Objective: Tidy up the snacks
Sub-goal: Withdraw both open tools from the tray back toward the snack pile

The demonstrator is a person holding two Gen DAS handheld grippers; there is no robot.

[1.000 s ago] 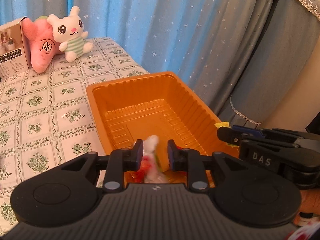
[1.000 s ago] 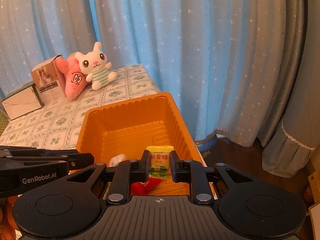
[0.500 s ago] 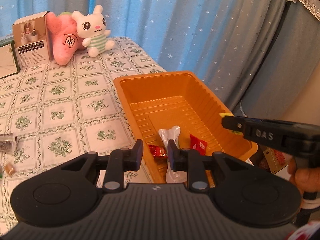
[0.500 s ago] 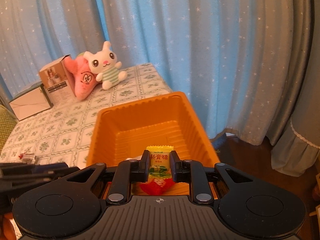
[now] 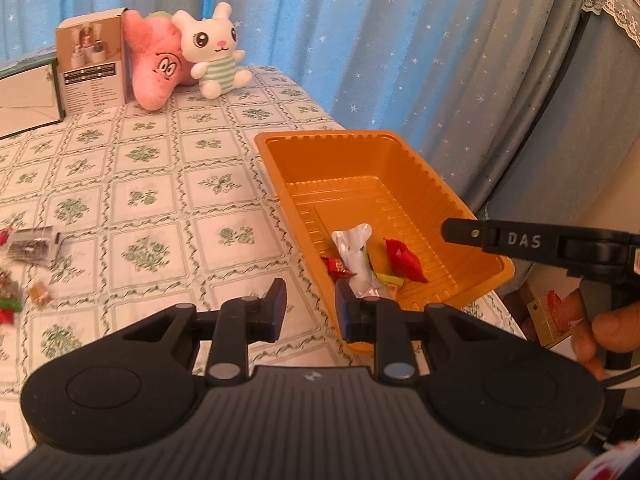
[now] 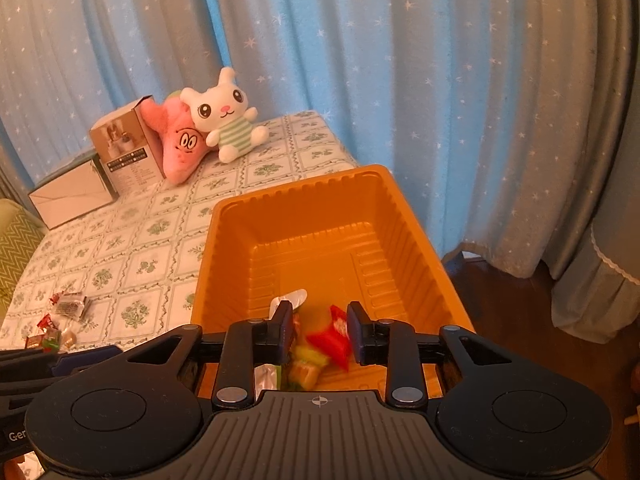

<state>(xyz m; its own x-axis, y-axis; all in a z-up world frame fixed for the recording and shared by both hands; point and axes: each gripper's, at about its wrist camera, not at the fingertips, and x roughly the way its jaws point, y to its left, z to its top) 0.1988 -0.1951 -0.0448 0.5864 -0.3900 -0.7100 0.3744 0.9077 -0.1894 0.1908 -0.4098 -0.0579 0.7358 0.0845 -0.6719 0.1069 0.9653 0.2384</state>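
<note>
An orange plastic tray stands at the table's right edge. In its near end lie a silver-white wrapped snack, red wrapped candies and a yellow-green candy. My left gripper is open and empty, over the tray's near left corner. My right gripper is open and empty above the tray's near end; its finger reaches over the tray in the left wrist view. Several loose snacks lie on the tablecloth to the left.
A white bunny plush, a pink plush and a brown box stand at the table's far end, with a white box beside them. Starred curtains hang behind. The table drops off right of the tray.
My right gripper opened and let the yellow-green candy fall into the tray. My left gripper, which dropped the silver-white snack, drew back to the left of the tray.
</note>
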